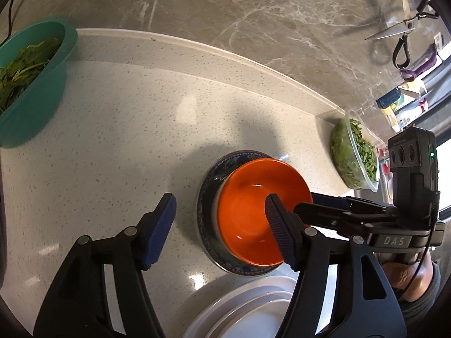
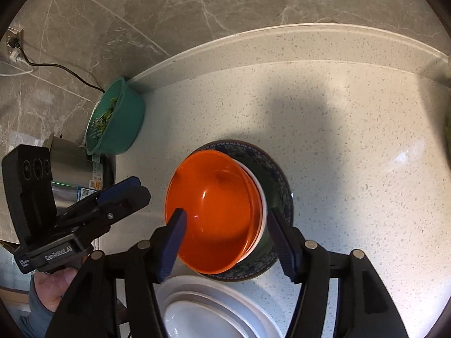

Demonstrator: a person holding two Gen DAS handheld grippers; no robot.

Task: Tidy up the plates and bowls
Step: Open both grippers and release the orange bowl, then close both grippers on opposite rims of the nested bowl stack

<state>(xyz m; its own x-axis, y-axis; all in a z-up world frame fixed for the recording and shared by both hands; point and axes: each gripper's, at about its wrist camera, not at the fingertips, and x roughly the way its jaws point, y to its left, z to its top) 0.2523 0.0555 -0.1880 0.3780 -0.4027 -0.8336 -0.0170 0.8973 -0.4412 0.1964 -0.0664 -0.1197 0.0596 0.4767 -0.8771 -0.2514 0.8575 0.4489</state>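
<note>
- Left wrist view: the orange bowl (image 1: pixel 255 211) sits nested in a white bowl, and that one sits in a dark blue patterned bowl (image 1: pixel 208 197), all on the speckled countertop (image 1: pixel 112 140), a bit toward 4 o'clock from the middle of the picture.
- The left gripper (image 1: pixel 220 214) has its jaws apart with nothing pinched; the right-hand finger (image 1: pixel 279 231) overlaps the orange bowl's inside in the picture, and whether it touches is hard to say. The left-hand one is over bare counter.
- A stack of white plates (image 1: pixel 239 309) lies at 6 o'clock, just beside the bowl stack.
- The teal basin (image 1: pixel 36 90) with leafy greens is out at 9 o'clock; a clear bowl of greens (image 1: pixel 355 155) is at 3 o'clock by the backsplash. Scissors (image 1: pixel 394 28) hang on the marble wall at 1 o'clock.
- The other gripper comes in from 4 o'clock, held in a hand (image 1: pixel 408 276).
- Right wrist view: the same bowl stack (image 2: pixel 217 211) is dead centre, orange on top.
- The right gripper (image 2: pixel 228 239) has its jaws apart, straddling the near side of the stack, pads not pressing on it.
- The white plates (image 2: pixel 211 309) are at 6 o'clock, the teal basin (image 2: pixel 118 118) at 10 o'clock, and a steel pot (image 2: pixel 73 174) at 9 o'clock behind the left gripper (image 2: pixel 126 191), whose jaw state can't be told from here.
</note>
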